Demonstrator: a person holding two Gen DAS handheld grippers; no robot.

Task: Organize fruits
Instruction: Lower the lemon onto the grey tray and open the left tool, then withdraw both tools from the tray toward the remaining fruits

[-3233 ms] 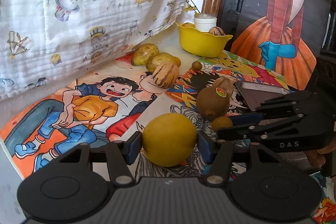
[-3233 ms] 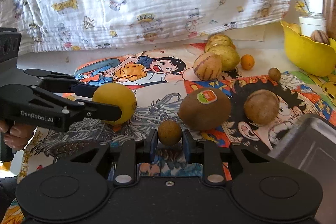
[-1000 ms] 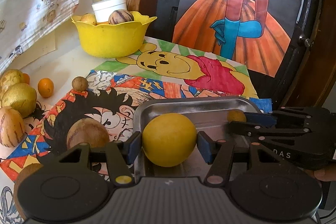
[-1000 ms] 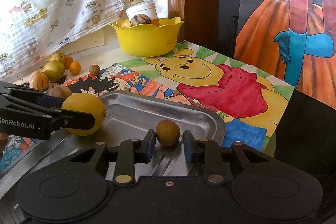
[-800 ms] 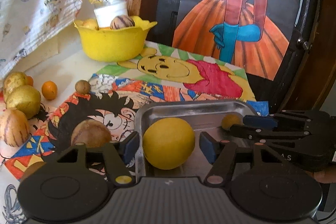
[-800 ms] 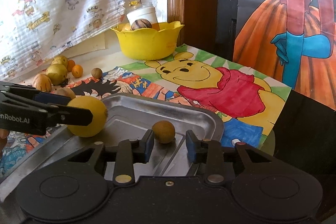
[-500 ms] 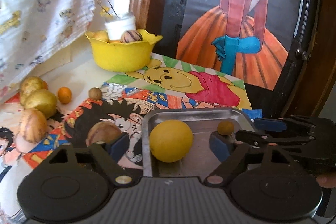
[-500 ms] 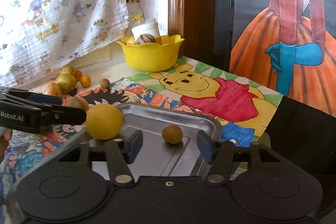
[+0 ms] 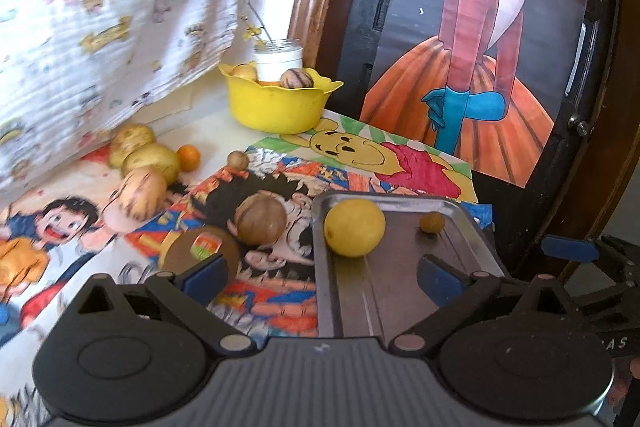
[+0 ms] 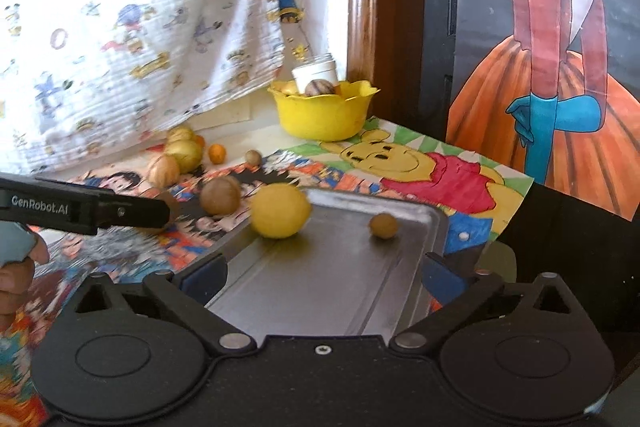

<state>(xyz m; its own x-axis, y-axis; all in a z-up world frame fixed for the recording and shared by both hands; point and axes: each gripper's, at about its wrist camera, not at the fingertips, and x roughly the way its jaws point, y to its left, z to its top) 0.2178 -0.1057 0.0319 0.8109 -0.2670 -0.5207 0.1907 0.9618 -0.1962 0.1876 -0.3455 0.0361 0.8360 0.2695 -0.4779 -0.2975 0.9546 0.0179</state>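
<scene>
A yellow lemon [image 9: 354, 233] and a small brown fruit [image 9: 432, 223] lie free in the metal tray [image 9: 400, 197]. My left gripper [image 9: 322, 277] is drawn back from the lemon, its jaws opening wide with nothing between the pads. In the right wrist view the lemon [image 10: 280, 211] and the small fruit [image 10: 383, 225] rest at the far end of the tray [image 10: 436, 223]. My right gripper [image 10: 323, 277] hangs over the tray's near part, jaws opening and empty. The left gripper's finger [image 10: 100, 211] shows at the left.
On the cartoon mats left of the tray lie a stickered kiwi [image 9: 200, 251], a round brown fruit [image 9: 260, 221], a striped fruit [image 9: 140, 195], two yellow-green fruits [image 9: 150, 159] and a small orange [image 9: 188, 157]. A yellow bowl [image 9: 276, 107] with fruit stands at the back.
Both grippers opened and let go: the lemon and the small brown fruit now sit free in the tray. Both grippers pulled back and rose a little.
</scene>
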